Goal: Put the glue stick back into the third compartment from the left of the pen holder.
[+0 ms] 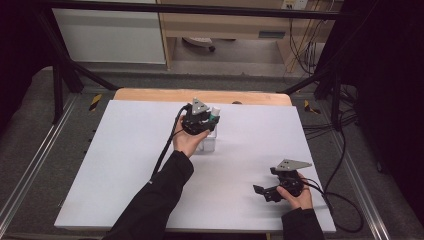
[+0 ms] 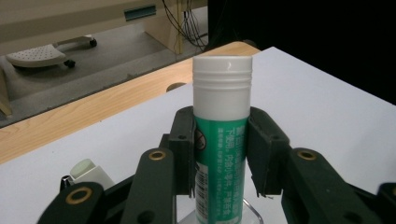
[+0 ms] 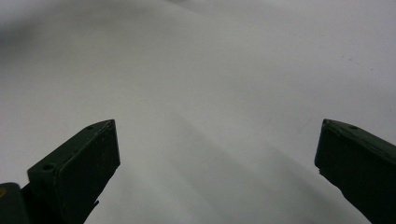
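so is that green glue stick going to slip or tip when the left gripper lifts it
The glue stick looks rigid, so the left gripper, closed on both its sides, probably won't deform it. Its glossy label may be a bit slippery. Tall and narrow with a round body, it would likely tip easily and roll if set down carelessly.

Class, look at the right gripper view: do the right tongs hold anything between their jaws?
No: the right tongs stand wide open, with nothing but bare white table between the jaws.

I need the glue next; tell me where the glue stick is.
The glue stick stands upright, clamped in the left claw, mid-table toward the far edge in the high view.
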A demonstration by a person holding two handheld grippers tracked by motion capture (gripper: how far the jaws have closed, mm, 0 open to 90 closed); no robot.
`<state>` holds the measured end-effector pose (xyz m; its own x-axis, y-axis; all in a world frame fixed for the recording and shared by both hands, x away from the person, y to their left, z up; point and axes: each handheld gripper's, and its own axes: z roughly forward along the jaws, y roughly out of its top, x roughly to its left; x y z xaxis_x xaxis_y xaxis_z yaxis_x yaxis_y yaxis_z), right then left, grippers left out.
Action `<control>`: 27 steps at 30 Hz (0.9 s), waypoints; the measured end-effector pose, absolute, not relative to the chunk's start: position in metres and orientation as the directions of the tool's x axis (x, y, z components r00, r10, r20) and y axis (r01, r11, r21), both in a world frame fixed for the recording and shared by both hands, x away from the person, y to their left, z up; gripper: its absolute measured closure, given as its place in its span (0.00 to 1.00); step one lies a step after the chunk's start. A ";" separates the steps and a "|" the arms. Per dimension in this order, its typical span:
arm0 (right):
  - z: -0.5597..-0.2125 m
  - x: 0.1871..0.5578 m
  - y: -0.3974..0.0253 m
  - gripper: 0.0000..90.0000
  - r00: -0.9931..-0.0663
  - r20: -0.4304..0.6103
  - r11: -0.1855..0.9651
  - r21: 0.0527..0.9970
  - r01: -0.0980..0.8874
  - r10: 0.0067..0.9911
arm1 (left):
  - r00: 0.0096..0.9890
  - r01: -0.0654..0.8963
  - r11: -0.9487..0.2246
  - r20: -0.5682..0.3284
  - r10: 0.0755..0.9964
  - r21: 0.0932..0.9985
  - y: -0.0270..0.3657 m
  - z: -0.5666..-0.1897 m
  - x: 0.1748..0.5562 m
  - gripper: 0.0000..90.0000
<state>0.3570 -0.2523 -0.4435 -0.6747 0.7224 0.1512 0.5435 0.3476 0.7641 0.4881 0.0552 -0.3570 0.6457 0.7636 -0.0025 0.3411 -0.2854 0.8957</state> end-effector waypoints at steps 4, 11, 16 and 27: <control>-0.444 0.357 -0.252 0.01 -0.676 0.152 0.348 0.763 0.544 0.721 | 0.647 0.343 -0.286 -0.004 0.763 0.894 0.054 -0.361 0.491 0.72; -0.444 0.357 -0.252 0.01 -0.676 0.154 0.347 0.764 0.544 0.721 | 0.657 0.353 -0.303 -0.004 0.754 0.885 0.052 -0.367 0.492 0.72; -0.444 0.357 -0.252 0.01 -0.676 0.154 0.347 0.764 0.544 0.720 | 0.664 0.360 -0.325 0.004 0.747 0.875 0.054 -0.373 0.492 0.72; -0.444 0.357 -0.252 0.01 -0.681 0.149 0.355 0.762 0.541 0.717 | 0.677 0.371 -0.341 0.000 0.736 0.864 0.057 -0.381 0.489 0.72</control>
